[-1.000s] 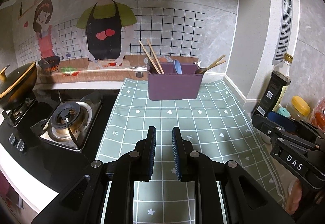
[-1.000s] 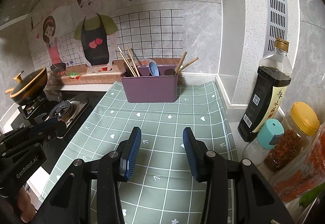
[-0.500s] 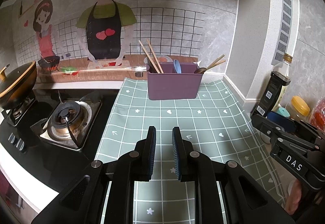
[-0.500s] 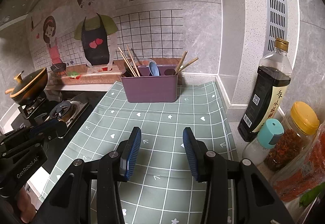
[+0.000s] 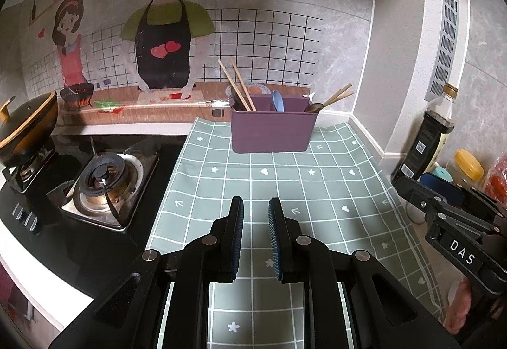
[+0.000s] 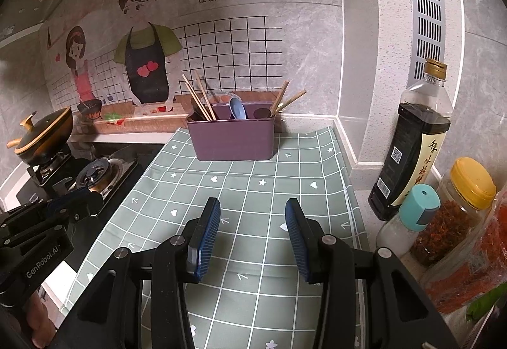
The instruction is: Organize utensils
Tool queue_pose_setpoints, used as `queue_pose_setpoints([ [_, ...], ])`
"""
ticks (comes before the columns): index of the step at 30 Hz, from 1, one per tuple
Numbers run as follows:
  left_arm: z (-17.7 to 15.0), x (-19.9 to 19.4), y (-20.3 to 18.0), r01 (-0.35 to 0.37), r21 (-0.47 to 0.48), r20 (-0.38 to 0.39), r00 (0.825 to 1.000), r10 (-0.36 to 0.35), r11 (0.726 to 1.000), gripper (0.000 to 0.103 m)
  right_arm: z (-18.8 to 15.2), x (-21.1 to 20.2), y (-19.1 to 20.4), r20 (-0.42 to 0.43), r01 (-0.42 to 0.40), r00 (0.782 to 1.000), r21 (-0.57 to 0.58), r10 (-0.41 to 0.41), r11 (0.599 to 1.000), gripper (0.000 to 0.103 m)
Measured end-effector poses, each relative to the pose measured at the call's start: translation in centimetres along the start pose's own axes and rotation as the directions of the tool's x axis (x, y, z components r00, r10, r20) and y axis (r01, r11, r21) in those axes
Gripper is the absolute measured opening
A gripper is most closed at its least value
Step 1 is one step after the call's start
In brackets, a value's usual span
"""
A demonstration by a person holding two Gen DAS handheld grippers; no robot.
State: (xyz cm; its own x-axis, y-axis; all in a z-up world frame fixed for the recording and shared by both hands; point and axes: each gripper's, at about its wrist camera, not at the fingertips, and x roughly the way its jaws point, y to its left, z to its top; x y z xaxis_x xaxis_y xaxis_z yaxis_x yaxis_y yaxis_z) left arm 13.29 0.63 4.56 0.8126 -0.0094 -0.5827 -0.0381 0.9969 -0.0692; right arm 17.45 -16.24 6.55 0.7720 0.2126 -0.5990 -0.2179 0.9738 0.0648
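A purple utensil holder [image 5: 272, 130] stands at the back of the green checked mat [image 5: 285, 190], also in the right wrist view [image 6: 231, 136]. It holds wooden chopsticks [image 5: 239, 86] at its left, a blue spoon [image 5: 278, 100] in the middle, and a dark spoon with more chopsticks [image 5: 336, 97] at its right. My left gripper [image 5: 256, 212] is open with a narrow gap and empty, above the mat's near part. My right gripper [image 6: 252, 212] is open wide and empty, also well short of the holder.
A gas stove [image 5: 104, 187] with a lidded pot [image 5: 25, 127] lies left of the mat. A soy sauce bottle [image 6: 412, 143], a teal-capped bottle [image 6: 408, 222] and a yellow-lidded jar [image 6: 456, 206] stand at the right by the wall.
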Motion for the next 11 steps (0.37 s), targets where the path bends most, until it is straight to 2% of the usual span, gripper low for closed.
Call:
queue_pose_setpoints([
  [11, -0.13, 0.11, -0.13, 0.0, 0.0, 0.0, 1.0, 0.0, 1.0, 0.018, 0.03, -0.02, -0.21, -0.004, 0.01, 1.0, 0.012, -0.01, 1.0, 0.041],
])
